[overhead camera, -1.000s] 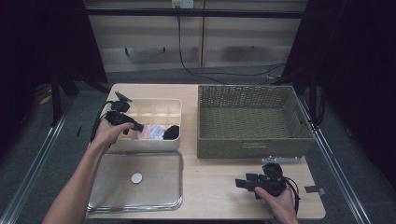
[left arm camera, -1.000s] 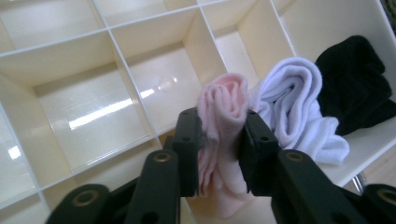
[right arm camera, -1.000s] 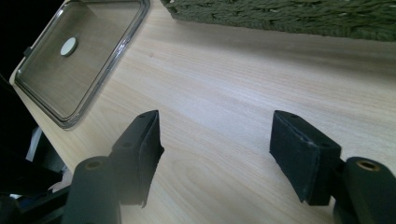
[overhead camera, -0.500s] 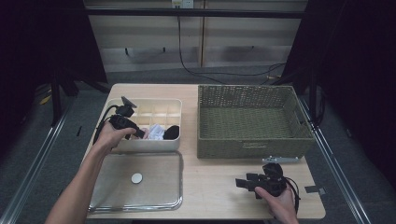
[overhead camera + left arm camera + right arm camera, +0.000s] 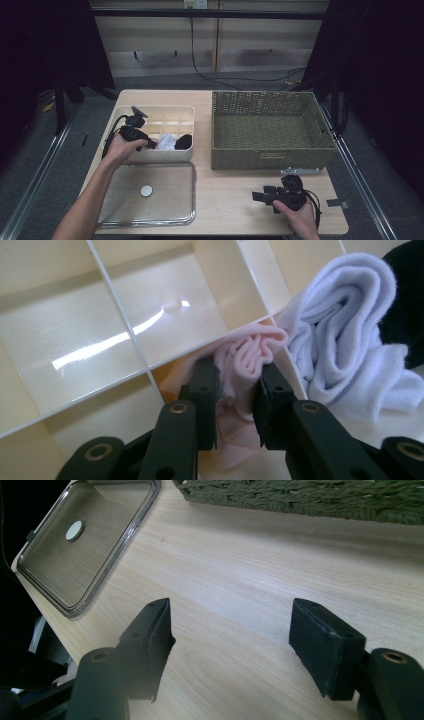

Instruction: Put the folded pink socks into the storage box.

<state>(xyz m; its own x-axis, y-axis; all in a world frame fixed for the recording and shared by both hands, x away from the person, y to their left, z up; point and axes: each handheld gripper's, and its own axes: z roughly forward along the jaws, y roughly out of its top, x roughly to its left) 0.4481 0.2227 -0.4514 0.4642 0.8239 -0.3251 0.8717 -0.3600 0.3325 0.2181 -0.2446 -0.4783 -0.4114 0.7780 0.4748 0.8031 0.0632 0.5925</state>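
My left gripper (image 5: 237, 385) is shut on a pale pink sock (image 5: 250, 352), its jaws pinching a fold of the cloth in a front compartment of the cream divided box (image 5: 100, 340). A white sock (image 5: 345, 340) lies bunched in the compartment beside it, with a black sock (image 5: 405, 290) beyond that. From above, the left gripper (image 5: 150, 144) reaches into the box (image 5: 172, 114) from its left side, close to the white sock (image 5: 167, 141) and black sock (image 5: 185, 141). My right gripper (image 5: 257, 196) rests open over bare tabletop at the front right, nothing between its jaws (image 5: 230, 630).
A clear lid (image 5: 165, 200) with a round white knob lies in front of the box, also seen as the lid (image 5: 100, 545) left of the right gripper. A large woven basket (image 5: 270, 155) stands empty at the back right, its wall (image 5: 300, 492) just ahead of the right gripper.
My left gripper has moved from the box's back left corner toward the front compartments and down onto the pink sock. The right gripper has stayed put.
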